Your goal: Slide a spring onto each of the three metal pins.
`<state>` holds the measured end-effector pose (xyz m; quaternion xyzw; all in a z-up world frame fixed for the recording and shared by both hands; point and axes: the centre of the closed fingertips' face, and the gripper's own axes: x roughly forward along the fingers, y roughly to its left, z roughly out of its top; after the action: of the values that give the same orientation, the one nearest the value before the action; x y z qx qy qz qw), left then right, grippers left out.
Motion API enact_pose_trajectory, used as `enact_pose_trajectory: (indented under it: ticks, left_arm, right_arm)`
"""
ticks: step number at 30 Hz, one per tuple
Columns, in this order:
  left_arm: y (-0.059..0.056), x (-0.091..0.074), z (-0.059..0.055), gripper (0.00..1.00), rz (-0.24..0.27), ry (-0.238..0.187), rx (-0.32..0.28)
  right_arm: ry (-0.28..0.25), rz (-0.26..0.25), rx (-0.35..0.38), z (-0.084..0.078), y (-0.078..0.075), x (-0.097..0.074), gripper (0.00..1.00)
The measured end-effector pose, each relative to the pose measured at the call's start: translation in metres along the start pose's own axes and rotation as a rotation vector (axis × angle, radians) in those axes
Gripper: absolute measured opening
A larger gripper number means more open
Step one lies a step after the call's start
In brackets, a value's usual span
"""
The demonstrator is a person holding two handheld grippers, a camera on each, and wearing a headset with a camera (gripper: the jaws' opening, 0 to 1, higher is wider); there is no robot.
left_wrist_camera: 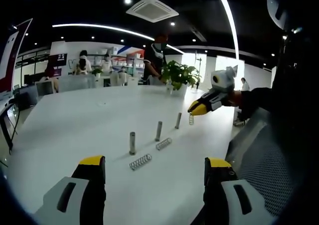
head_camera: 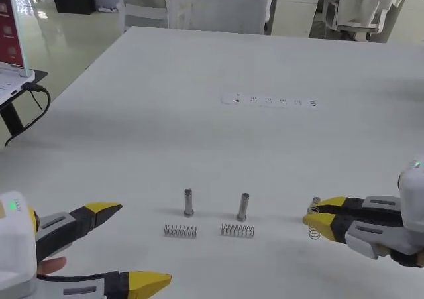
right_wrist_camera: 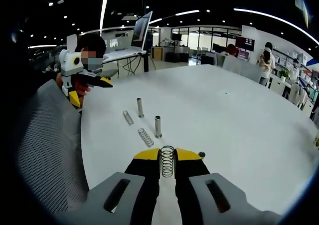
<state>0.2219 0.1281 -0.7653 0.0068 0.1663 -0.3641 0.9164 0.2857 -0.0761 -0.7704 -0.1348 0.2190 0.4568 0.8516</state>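
Note:
Three metal pins stand in a row on the white table: one (head_camera: 189, 203), a second (head_camera: 243, 207), and a third (head_camera: 316, 201) half hidden behind my right gripper (head_camera: 317, 218). That gripper is shut on a spring (right_wrist_camera: 167, 161), held upright just beside the third pin (right_wrist_camera: 201, 155). Two more springs lie flat in front of the other pins, one (head_camera: 180, 231) on the left and one (head_camera: 237, 230) in the middle. My left gripper (head_camera: 132, 246) hovers open near the front left, holding nothing, its jaws wide apart (left_wrist_camera: 154, 167).
A white power strip (head_camera: 268, 101) lies flat farther back on the table (head_camera: 199, 113). A laptop on a stand (head_camera: 10, 80) sits off the left edge. Chairs and desks stand beyond the far edge.

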Motion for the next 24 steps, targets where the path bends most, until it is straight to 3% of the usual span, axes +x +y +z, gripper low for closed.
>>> enact_pose_trajectory:
  ticks: [13, 24]
  left_arm:
    - [-0.001, 0.001, -0.002, 0.78, -0.002, 0.008, 0.002]
    - [-0.002, 0.001, -0.002, 0.78, -0.004, 0.013, 0.001]
  right_arm:
    - [-0.100, -0.034, 0.007, 0.016, -0.008, -0.005, 0.08]
    - [-0.163, -0.088, 0.023, 0.029, -0.025, -0.010, 0.08]
